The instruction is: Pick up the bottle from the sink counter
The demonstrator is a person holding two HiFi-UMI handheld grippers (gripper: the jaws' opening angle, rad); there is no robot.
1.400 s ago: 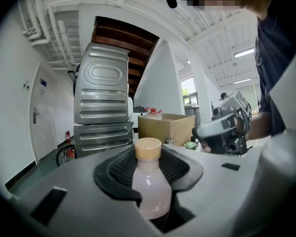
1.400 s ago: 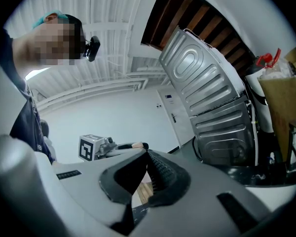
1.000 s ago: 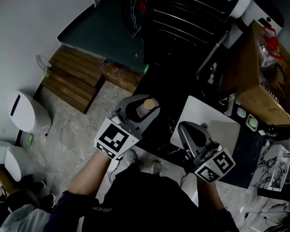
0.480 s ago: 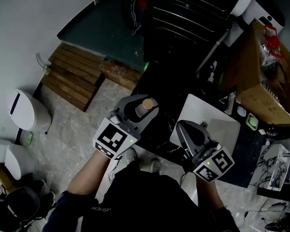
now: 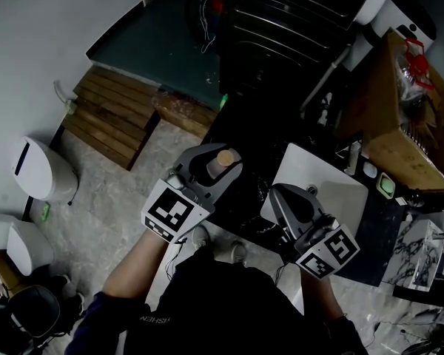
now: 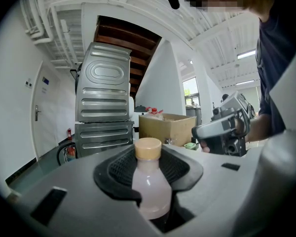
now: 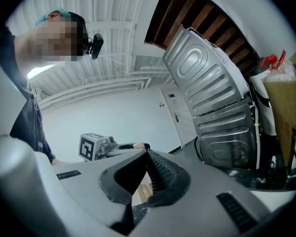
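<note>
left gripper [image 5: 216, 170] clamped on bottle [image 6: 149, 186], bottle upright between its jaws | right gripper [image 7: 147, 156] pinched closed, empty, just beside | pickup looks done imo, bottle's off the sink [image 5: 333, 187], nothing left

Grey stone floor [image 5: 111, 217] (wooden pallet [image 5: 111, 117] beside)

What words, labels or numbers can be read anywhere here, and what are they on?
No text reads clearly.
Print on the person's dark shirt: too small to read.
Blue sign on the wall: too small.
Bottle: no label shows.
Marker cubes: black-and-white patterns, no words.
</note>
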